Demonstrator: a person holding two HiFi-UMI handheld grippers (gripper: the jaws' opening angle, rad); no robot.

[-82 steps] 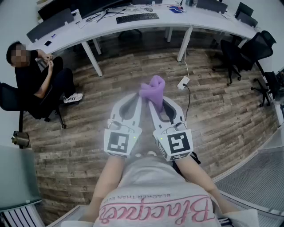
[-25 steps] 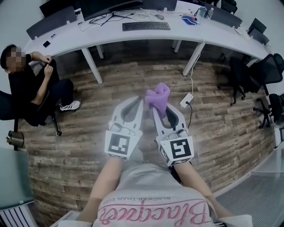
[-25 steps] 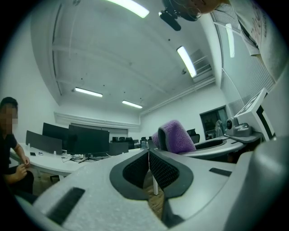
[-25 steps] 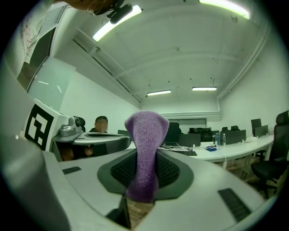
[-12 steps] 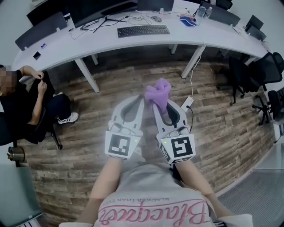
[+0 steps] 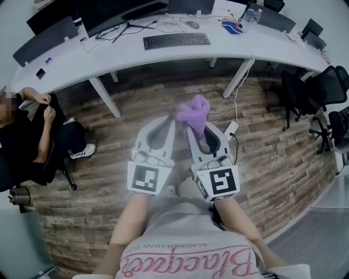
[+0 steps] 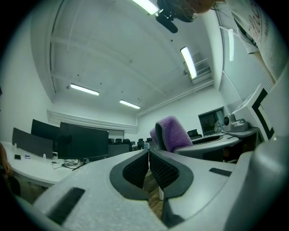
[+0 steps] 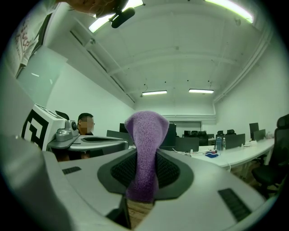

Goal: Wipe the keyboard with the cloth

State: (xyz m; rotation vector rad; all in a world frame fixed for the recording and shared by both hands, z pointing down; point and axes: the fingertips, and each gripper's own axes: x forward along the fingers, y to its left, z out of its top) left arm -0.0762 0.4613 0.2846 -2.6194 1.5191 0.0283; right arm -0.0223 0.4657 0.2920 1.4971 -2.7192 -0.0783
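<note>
A black keyboard (image 6: 176,40) lies on the long white desk (image 6: 71,62) at the far side of the room, well ahead of both grippers. My right gripper (image 6: 192,124) is shut on a purple cloth (image 6: 194,113), which stands bunched above its tips; in the right gripper view the purple cloth (image 8: 145,153) fills the gap between the pads. My left gripper (image 6: 171,123) is held beside it, shut with nothing in it; its pads meet in the left gripper view (image 7: 148,153), where the cloth (image 7: 170,134) shows to the right.
A seated person (image 6: 30,139) is at the left by the desk. Monitors (image 6: 117,8) and cables stand on the desk. Black office chairs (image 6: 323,87) stand at the right. A power strip (image 6: 231,129) lies on the wooden floor between me and the desk.
The desk and keyboard have come nearer in the head view over the frames. Both grippers keep their pose, the cloth still held in the right one.
</note>
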